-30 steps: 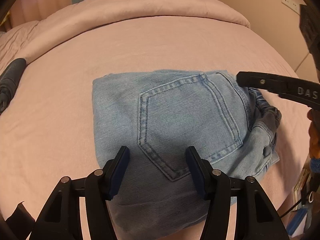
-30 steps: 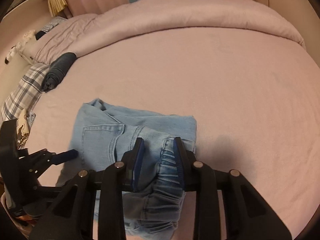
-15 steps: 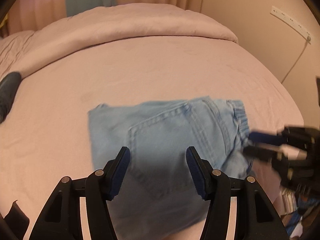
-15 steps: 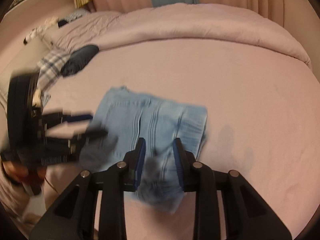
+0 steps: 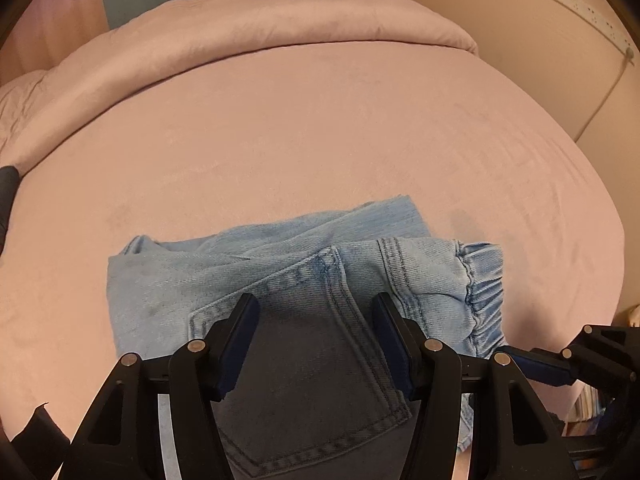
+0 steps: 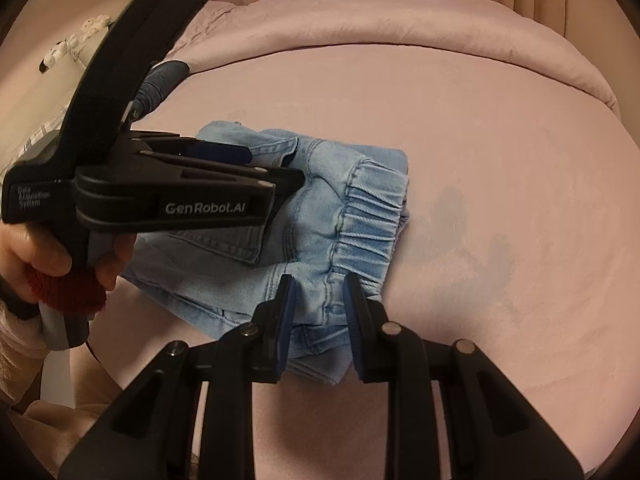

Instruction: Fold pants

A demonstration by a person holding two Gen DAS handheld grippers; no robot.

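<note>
Squaring off the folded jeans on the bed

The jeans (image 5: 304, 280) lie folded on the pink bed (image 5: 320, 140). The left claw (image 5: 316, 336) hovers half open and empty; the right claw (image 6: 318, 312), narrowly parted, straddles the waistband, grip unclear. Nudge edges gently, keeping layers aligned.

Pants (image 5: 280, 276): light blue denim, elastic gathered waistband (image 6: 370, 216), stitched back patch pocket (image 5: 312, 360) facing up. Folded into a compact, roughly rectangular bundle, lying flat on a pink bed cover (image 5: 320, 140) near its front edge. Layers appear slightly uneven at the far corner.
</note>
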